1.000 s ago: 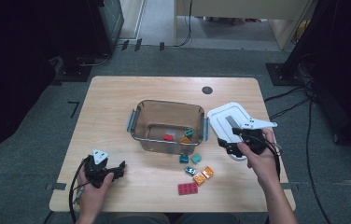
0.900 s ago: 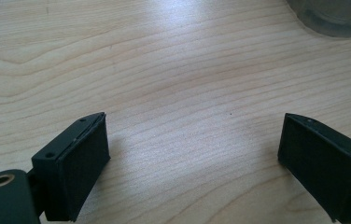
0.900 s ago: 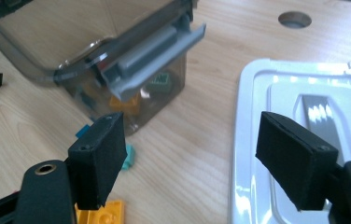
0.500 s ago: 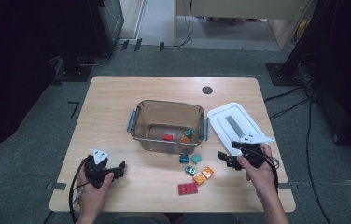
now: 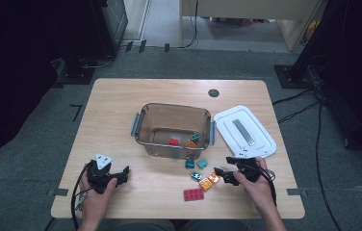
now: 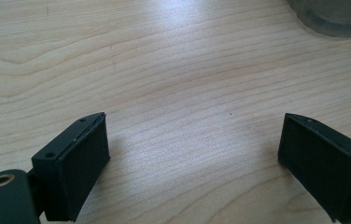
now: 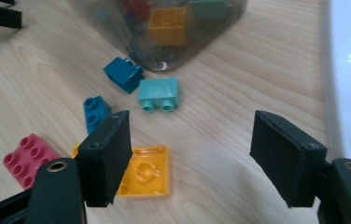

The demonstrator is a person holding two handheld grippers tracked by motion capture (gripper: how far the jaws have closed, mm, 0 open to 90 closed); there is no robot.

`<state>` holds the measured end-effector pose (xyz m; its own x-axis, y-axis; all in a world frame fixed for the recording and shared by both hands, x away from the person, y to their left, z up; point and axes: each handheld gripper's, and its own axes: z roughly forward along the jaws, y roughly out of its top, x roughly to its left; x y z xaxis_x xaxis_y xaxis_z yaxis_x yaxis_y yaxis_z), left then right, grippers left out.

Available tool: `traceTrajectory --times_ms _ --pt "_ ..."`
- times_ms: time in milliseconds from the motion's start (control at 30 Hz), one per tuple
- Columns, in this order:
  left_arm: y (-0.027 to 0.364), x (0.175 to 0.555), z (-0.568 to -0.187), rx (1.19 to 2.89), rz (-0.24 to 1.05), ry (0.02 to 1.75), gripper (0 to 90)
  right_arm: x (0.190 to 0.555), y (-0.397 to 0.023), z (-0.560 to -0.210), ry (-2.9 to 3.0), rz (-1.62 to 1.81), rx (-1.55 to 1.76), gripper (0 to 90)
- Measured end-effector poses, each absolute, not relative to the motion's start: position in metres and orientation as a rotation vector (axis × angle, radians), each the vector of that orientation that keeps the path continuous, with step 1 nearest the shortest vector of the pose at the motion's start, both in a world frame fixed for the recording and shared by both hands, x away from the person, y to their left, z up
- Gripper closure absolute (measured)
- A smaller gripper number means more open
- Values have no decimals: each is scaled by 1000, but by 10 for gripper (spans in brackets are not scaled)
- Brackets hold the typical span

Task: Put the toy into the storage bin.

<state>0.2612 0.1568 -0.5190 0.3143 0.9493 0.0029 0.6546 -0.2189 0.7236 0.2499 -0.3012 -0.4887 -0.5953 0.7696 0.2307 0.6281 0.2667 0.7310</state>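
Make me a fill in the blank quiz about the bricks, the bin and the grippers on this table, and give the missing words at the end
1. The white lid lies on the table beside the clear bin, on the side of the person's ____ hand.
2. The right gripper has its jaws ____, with nothing pressed between them.
3. The flat brick with eight studs is ____ in colour.
4. The left gripper rests over bare ____.

Missing words: right; open; pink; table

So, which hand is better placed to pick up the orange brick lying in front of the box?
The right. Its tool hangs open just beside the orange brick, which lies between the pads but untouched. The left tool rests open over bare table, away from the bricks.
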Motion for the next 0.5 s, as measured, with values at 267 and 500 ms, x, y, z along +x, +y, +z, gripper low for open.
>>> traceTrajectory --times_ms 267,500 --pt "157 261 -519 1961 609 1415 84 247 -288 -494 2404 1245 1284 298" --pt "157 261 -519 1962 609 1415 84 244 -275 -497 2440 1252 1250 307"
